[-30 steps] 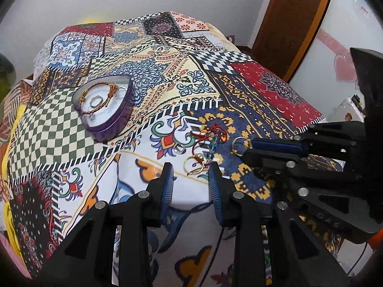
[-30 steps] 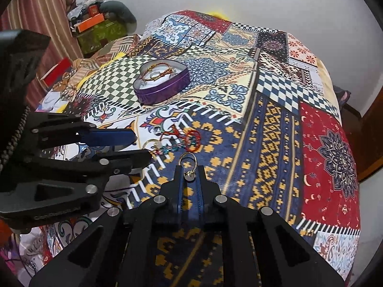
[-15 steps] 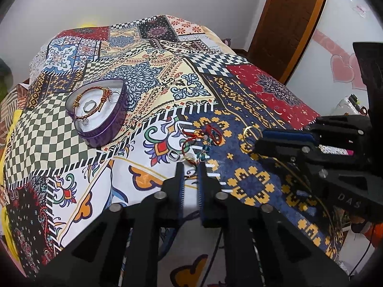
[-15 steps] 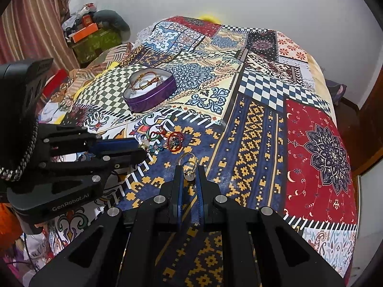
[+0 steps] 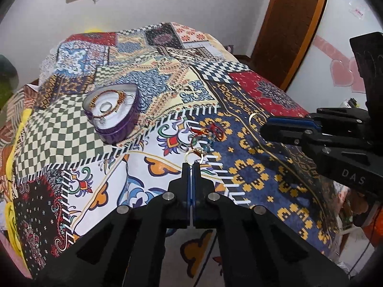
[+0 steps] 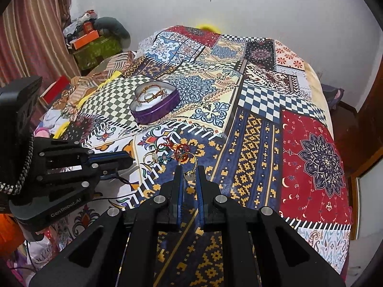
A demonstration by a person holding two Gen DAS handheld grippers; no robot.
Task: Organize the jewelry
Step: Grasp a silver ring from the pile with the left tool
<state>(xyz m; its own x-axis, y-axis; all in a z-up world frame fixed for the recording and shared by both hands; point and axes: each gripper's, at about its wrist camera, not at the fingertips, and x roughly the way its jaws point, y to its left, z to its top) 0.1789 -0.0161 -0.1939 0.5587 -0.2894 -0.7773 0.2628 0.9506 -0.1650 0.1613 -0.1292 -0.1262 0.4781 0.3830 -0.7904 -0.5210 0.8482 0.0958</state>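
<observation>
A purple heart-shaped tin (image 5: 112,117) (image 6: 155,108) sits on the patchwork bedspread, holding a beaded bracelet and a ring. A small heap of jewelry (image 5: 205,136) (image 6: 167,154) with red cord and teal beads lies nearer. My left gripper (image 5: 191,165) is shut on a gold ring (image 5: 194,156) lifted above the bedspread; it shows in the right wrist view (image 6: 124,160). My right gripper (image 6: 189,168) is shut on another gold ring (image 6: 189,165) with a small charm; it also shows in the left wrist view (image 5: 263,129), ring (image 5: 255,119) sticking out.
The bedspread (image 5: 251,167) (image 6: 311,155) covers the whole bed. A wooden door (image 5: 292,24) stands at the right. Clutter and a green box (image 6: 95,47) lie beyond the bed's left side, by a curtain.
My left gripper closed on a gold ring from the heap and lifted it. My right gripper kept its ring and rose with it. Both views pulled back from the bed.
</observation>
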